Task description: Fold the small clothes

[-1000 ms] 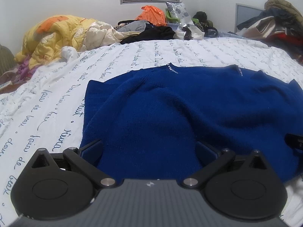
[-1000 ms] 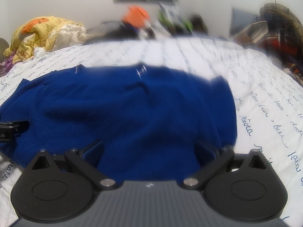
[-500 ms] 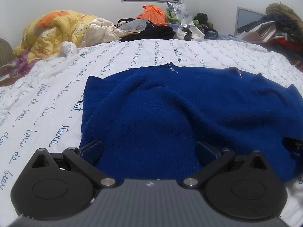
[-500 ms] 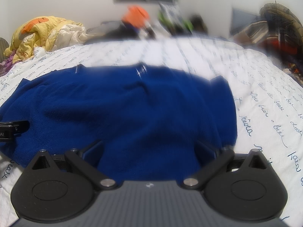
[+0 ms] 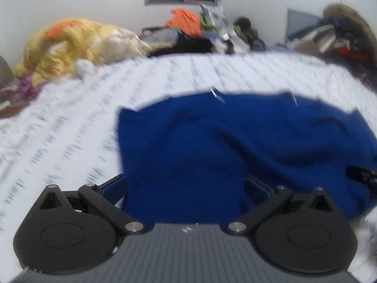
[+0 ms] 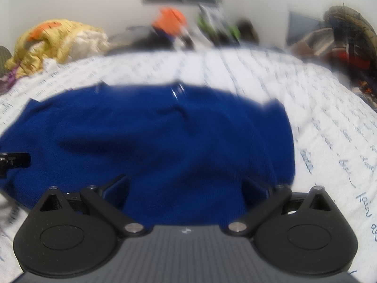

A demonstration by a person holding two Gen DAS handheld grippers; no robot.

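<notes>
A dark blue knit sweater [image 5: 235, 141] lies spread on the white bed sheet with blue script [image 5: 70, 129], collar toward the far side. My left gripper [image 5: 185, 184] stands open at the sweater's near left hem, and the fabric fills the gap between its wide-apart fingers [image 5: 113, 186]. At the near right hem of the sweater [image 6: 165, 146], my right gripper [image 6: 185, 186] is open the same way, cloth hiding its fingertips. Each gripper's tip shows at the edge of the other view: the right gripper [image 5: 362, 174], the left gripper [image 6: 14, 161].
A yellow and cream quilt [image 5: 77, 44] is heaped at the bed's far left. Clothes and an orange bag [image 5: 186, 21] are piled along the far edge under a flower picture. More clothing [image 6: 341, 37] is stacked at the far right. Bare sheet [image 6: 329, 129] lies right of the sweater.
Both views have become blurred with motion and shifted slightly. The sweater's near hem stays between the fingers of both grippers. The finger spread looks the same.
</notes>
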